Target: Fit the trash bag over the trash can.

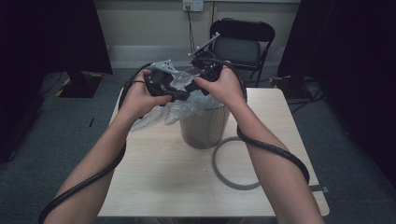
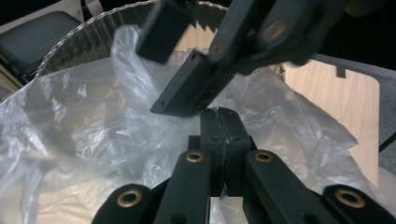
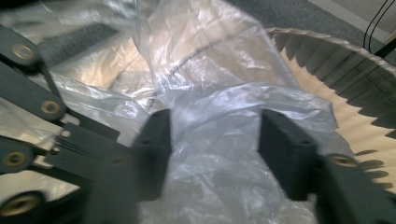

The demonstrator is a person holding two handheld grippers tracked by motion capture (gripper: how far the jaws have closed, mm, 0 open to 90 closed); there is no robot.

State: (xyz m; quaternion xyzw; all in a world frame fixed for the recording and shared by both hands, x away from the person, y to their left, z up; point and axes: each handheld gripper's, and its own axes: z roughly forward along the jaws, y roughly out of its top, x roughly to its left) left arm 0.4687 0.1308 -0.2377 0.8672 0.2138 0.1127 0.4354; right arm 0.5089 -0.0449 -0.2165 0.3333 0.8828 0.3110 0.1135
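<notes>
While the left gripper [image 2: 219, 116] has its jaws pressed flat together on a fold of the clear plastic bag [image 2: 93, 126], the right gripper [image 3: 212, 140] stands part open, its two pads either side of a loose billow of the same film without yet pinching it. The bag sits at the mouth of the ribbed bin [image 1: 204, 123], spilling over the bin's left side onto the table [image 1: 163, 177] in the high view; the corrugated rim [image 3: 355, 70] shows just behind the film in the right gripper view. The work in hand looks like spreading the liner over the bin, and to do it well the right jaws should close on a single layer near the bag's edge rather than on a bunched wad, then draw away from the left grip so the opening stretches wide before it is folded down over the rim. Pulling hard against the left hold risks tearing thin film or tipping the light bin. A grey ring [image 1: 229, 163] lies on the pale wooden tabletop just right of the bin's foot. Beyond the table, a dark folding chair [image 1: 243, 44] stands against the wall on grey carpet, with black curtains at both sides.
</notes>
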